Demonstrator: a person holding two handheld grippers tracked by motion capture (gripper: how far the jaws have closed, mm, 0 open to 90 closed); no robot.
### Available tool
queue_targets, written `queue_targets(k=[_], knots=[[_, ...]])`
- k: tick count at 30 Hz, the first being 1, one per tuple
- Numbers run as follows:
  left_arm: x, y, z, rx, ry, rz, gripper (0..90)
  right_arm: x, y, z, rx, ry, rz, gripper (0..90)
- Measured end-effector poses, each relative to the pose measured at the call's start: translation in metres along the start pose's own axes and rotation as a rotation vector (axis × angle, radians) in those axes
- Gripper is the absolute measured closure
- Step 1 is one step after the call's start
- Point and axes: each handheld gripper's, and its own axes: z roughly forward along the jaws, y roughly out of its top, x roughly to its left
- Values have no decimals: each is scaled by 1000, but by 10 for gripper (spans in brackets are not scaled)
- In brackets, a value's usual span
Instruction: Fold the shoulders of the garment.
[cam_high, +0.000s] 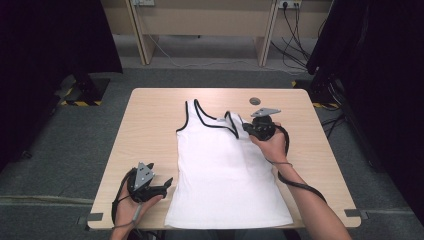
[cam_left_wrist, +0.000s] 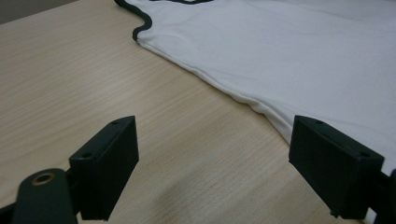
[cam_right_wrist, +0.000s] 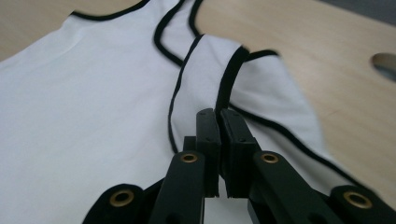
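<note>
On the pale wooden counter (cam_high: 150, 115) lies a white black-trimmed tank top (cam_high: 225, 175), one strap folded inward, pinched by the right gripper (cam_right_wrist: 219, 126); the left gripper (cam_left_wrist: 215, 172), fingers wide, waits beside the hem; most folding remains.

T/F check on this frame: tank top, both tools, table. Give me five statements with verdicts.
1. The white tank top lies on the wooden table. True.
2. The left tool is clamped on the hem. False: its jaws stand wide apart over bare table beside the top's edge.
3. The right tool has its jaws nearly together at the folded shoulder strap. True.
4. The tank top's trim is red. False: it is black.
5. The strap on the right tool's side is folded over. True.
</note>
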Motion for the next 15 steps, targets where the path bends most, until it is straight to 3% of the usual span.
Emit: queue_targets(k=[1,4,5,7,8,15], knots=[[0,0,0,-2,0,-1,151,0,0,0,0,0,0,689],[0,0,0,-4,0,-3,151,-5,7,-4,-35,-2,23,661],[0,0,0,-4,0,-3,151,-12,19,-6,-57,-15,26,661],[0,0,0,4,0,3,151,-12,19,-6,-57,-15,26,629],[0,0,0,4,0,3,151,-21,36,1,-43,-20,19,629],[0,0,0,1,-1,3,151,-29,61,21,-22,4,13,570]])
